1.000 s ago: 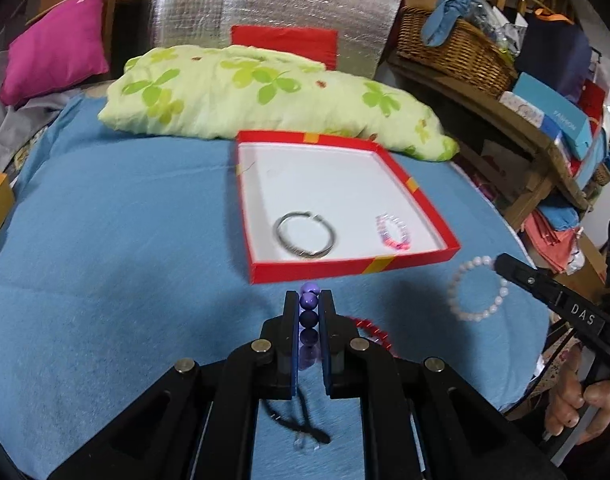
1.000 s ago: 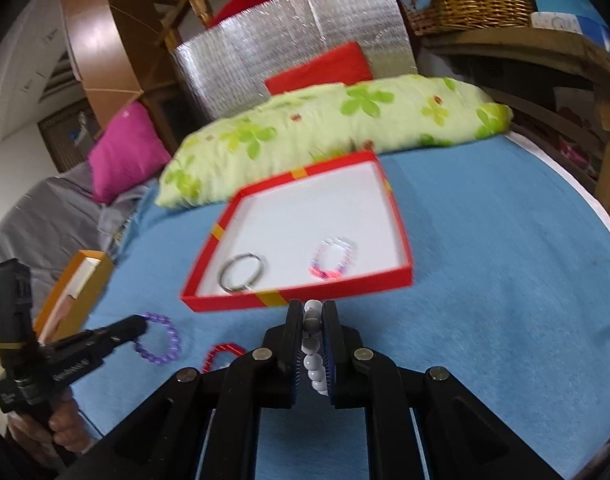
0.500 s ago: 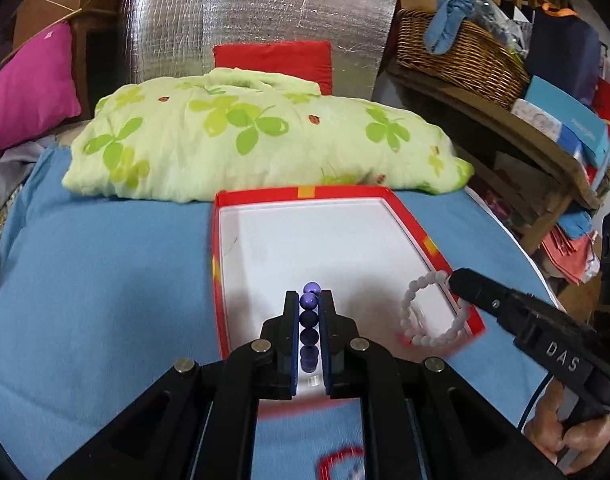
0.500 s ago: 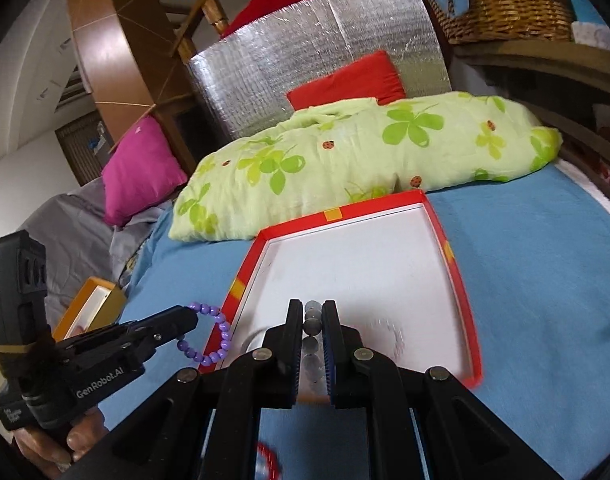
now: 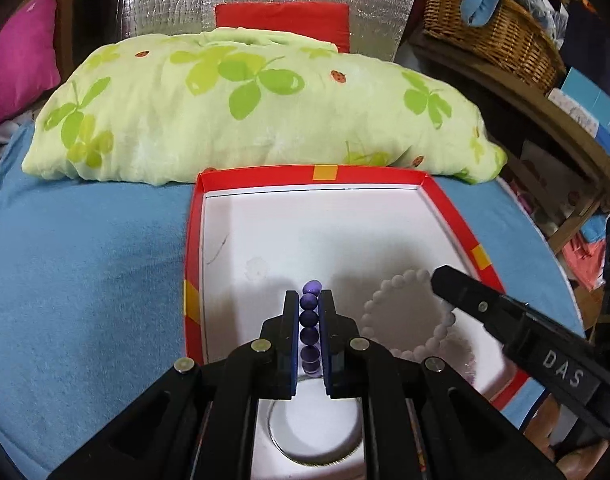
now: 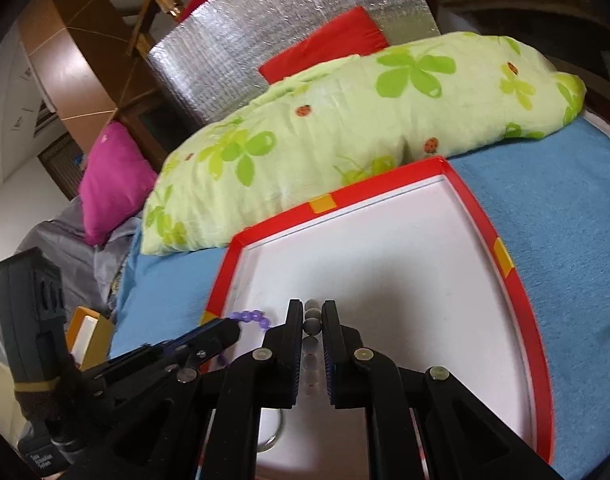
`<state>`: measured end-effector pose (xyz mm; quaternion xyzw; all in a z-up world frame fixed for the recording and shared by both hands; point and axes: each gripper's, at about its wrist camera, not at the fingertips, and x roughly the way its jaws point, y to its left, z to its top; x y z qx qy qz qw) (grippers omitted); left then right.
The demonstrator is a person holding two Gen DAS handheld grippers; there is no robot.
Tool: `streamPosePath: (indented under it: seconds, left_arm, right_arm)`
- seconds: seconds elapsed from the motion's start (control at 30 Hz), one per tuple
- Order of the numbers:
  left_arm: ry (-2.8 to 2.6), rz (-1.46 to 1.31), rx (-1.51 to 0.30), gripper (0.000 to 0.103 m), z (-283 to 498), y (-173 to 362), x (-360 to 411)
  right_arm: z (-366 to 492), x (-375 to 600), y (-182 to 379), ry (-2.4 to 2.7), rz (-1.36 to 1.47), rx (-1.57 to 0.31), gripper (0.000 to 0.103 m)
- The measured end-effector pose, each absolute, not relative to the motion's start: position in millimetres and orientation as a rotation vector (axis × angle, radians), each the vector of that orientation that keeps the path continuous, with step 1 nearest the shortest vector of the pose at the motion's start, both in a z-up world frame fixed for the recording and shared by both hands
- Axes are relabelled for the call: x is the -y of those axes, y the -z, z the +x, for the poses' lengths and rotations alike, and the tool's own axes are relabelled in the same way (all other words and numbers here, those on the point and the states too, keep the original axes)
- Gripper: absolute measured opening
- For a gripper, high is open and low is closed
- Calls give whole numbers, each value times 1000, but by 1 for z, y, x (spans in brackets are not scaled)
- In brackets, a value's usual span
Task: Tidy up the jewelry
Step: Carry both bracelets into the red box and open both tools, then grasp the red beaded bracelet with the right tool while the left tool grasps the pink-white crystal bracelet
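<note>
left tool (image 5: 309,312) grips purple bracelet (image 5: 309,320) over red box (image 5: 449,216).

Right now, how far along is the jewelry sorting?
Done: a metal bangle already lies in the red box. In hand: the left claw grips a purple bead bracelet, the right claw a white bead bracelet, both over the box. Left: releasing them.

left wrist: close, down onto red tray (image 5: 449,216) | right wrist: same tray (image 6: 517,280), from right
</note>
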<state>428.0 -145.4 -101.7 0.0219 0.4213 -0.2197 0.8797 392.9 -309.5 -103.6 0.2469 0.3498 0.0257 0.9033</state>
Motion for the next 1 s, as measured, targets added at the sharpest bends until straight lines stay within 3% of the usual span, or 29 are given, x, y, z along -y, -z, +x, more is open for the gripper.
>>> streamPosePath:
  seconds: [0.1,0.17,0.23,0.3,0.43,0.53,0.57,0.6,1.0]
  left_arm:
    - [429,61,-891,14,431,101,143]
    - [412,74,-897,30,431,101,140]
    - [386,92,-885,37,427,97,136]
    - [370,94,-872,37,422,91,129]
    - [332,68,-848,49,412,79,110]
    - [292,81,-833,53,398,75,95]
    - [278,86,-832,54,392,75,90]
    - [266,90,-833,54,388,76,86]
    - [176,110,-877,55,294,101,27]
  right_arm:
    - [396,317,107,-17,517,-734,12]
    - [397,322,107,-7,529,-748,13]
    - [394,325,104,-1,528,-743,15]
    - [389,327,100,0,517,-739,16]
    - [374,330,91,-13,511,-735,17]
    - [356,330,83,-23,501,-719,33]
    - [349,329,80,-27,498,-713,49]
    - [343,329,77,-28,494,-704,58]
    - [252,309,56,-45,343,-652,58]
